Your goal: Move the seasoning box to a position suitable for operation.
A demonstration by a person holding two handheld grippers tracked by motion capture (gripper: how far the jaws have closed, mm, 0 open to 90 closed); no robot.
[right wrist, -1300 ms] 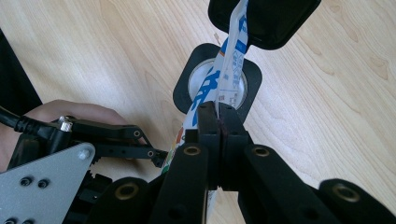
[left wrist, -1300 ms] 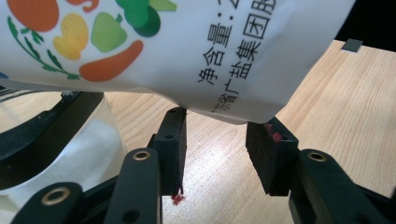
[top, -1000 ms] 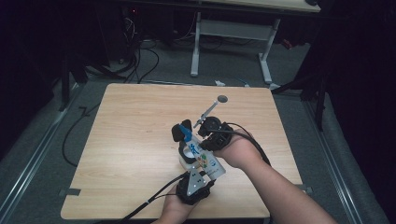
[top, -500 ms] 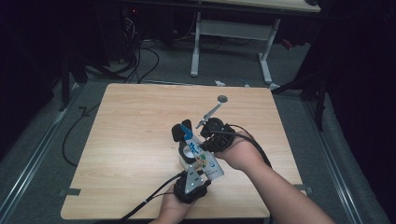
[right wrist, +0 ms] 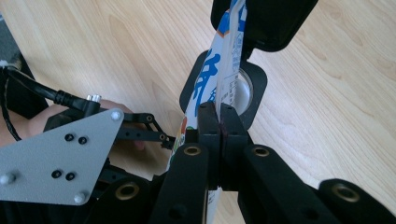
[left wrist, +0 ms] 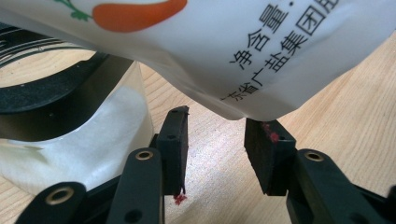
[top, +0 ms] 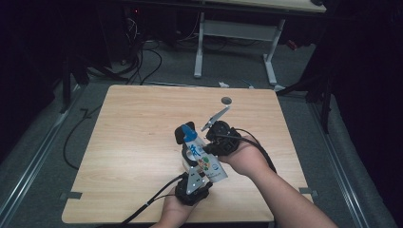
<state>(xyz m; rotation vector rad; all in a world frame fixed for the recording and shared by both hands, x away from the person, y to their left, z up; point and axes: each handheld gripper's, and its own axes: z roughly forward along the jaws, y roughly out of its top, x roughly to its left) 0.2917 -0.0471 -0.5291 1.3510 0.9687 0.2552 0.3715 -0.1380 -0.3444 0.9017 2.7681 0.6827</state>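
One white pouch (left wrist: 243,51) reads "净含量" beside an orange carrot (left wrist: 135,11).

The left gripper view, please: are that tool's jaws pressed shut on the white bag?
No, the left tool stands open, and the white bag hangs above its pads.

Little has shifted over the second. The left tool (top: 190,164) has eased slightly toward the near edge of the counter (top: 133,123), its grey plate sitting a touch lower in the high view. The white pouch (top: 202,159) has tipped very slightly with it, its printed lower end lying a shade nearer the person.
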